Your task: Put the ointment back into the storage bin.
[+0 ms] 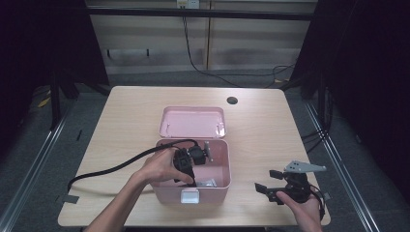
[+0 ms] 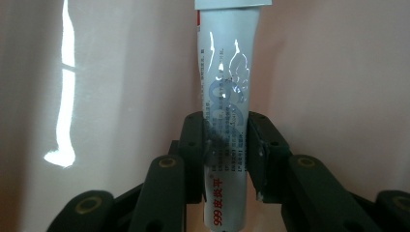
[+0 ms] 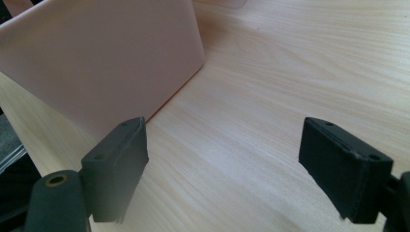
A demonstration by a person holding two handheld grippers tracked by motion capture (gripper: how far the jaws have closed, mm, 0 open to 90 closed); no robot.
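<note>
White printed tube (image 2: pixel 227 111) – L tool (image 2: pixel 226 154) clamped, pink box (image 1: pixel 220 166)

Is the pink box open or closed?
Open. The pink box has its lid tipped back behind it, and the left gripper reaches inside holding a white tube.

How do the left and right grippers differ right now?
The left gripper is shut on a white tube; the right gripper is open and holds nothing. The left one reaches down into the pink box, while the right one sits over the bare table beside the box. Both have black jaws and are hand-held.
</note>
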